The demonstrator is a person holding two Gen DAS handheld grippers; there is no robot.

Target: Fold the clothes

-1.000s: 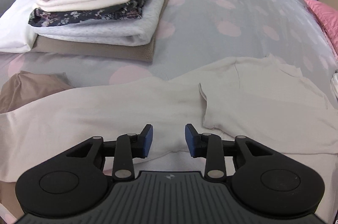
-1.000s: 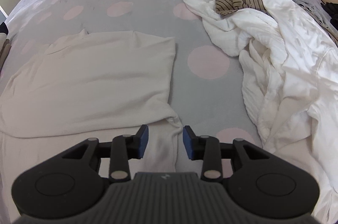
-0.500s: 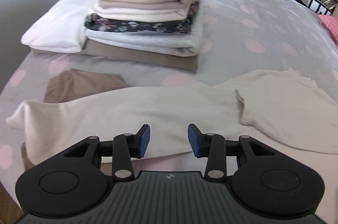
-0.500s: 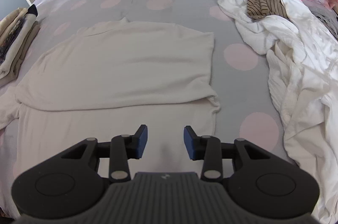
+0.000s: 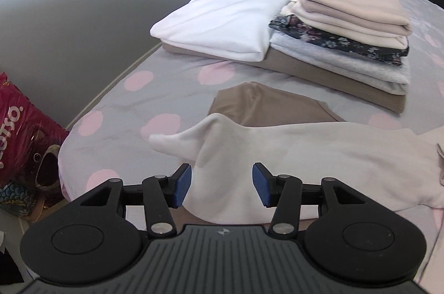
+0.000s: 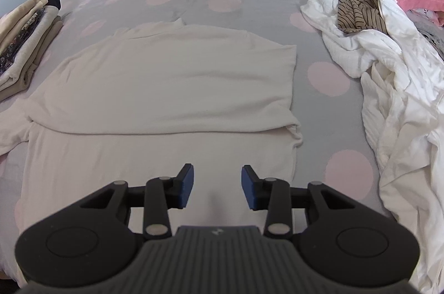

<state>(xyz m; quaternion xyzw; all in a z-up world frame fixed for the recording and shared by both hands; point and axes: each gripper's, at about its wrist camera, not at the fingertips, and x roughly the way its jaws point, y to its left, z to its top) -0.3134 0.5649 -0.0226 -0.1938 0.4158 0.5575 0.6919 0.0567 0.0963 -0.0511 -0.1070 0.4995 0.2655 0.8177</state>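
Two views here. Left wrist one: left gripper (image 5: 221,184) at the bottom of the frame, jaws empty and just opened a bit wider, over the sleeve of the cream top (image 5: 291,155) spread across the lower middle. Folded stack (image 5: 344,38) sits upper right on the bed (image 5: 138,99), white pillow (image 5: 224,19) touching it. Right wrist one: right gripper (image 6: 215,187) at bottom centre, jaws partly apart and empty over the cream top, which is half-folded mid-frame. Crumpled white laundry (image 6: 394,88) at right.
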